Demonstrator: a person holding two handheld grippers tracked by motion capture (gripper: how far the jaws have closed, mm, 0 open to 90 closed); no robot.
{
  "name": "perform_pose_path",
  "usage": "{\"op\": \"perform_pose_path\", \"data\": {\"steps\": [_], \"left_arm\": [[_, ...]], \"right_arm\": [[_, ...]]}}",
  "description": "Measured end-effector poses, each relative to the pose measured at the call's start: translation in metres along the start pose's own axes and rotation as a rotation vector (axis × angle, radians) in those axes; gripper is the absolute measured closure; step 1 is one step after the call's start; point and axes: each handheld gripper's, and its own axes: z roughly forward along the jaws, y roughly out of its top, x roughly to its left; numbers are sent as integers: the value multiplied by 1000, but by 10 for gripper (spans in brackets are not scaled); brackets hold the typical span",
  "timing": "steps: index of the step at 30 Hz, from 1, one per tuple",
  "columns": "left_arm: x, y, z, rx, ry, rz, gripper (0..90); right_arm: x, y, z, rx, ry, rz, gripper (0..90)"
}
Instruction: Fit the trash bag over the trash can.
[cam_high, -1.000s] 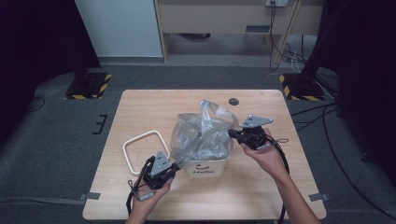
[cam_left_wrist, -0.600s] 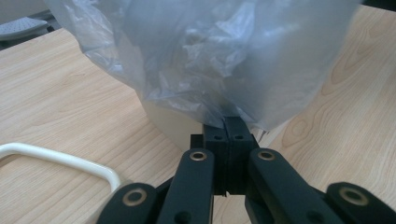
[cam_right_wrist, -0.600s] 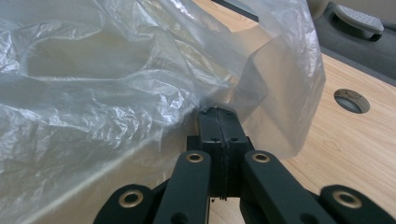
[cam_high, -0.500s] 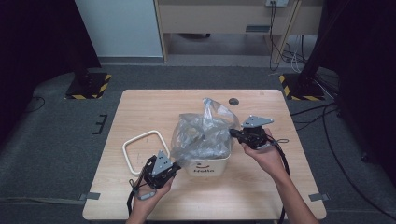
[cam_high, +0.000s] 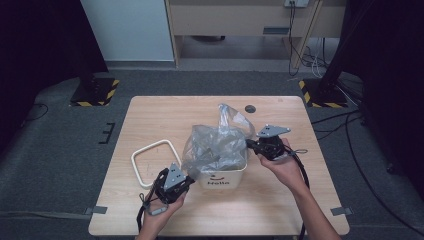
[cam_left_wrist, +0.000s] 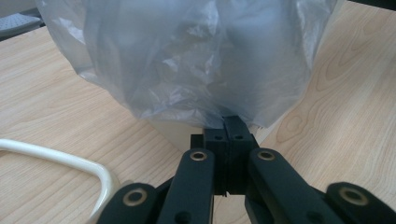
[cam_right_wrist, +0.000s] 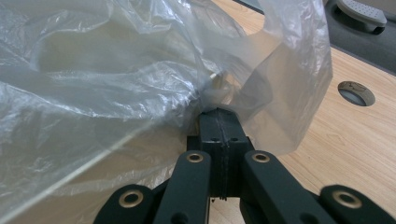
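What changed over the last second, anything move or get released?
No visible change. Left gripper and right gripper hold position, jaws shut on the plastic bag over the white bin. The white frame lies where it was.

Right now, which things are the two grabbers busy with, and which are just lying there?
In use:
- clear crinkly plastic bag
- small white plastic bin the bag sits in
- left gripper, shut on the bag's edge
- right gripper, shut on the bag's edge

Lying about:
- white rounded-square plastic ring, flat on the table
- light wooden table
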Motion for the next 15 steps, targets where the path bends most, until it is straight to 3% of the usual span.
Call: {"op": "perform_pose_path", "data": {"steps": [10,15], "left_arm": [[1,-1,-2,-1,-8,3,897],[6,-2,-11,-40,27,-14,694]], "right_arm": [[0,-1,0,10,-4,1,900],[0,-2,-3,-15,-22,0,900]]}}
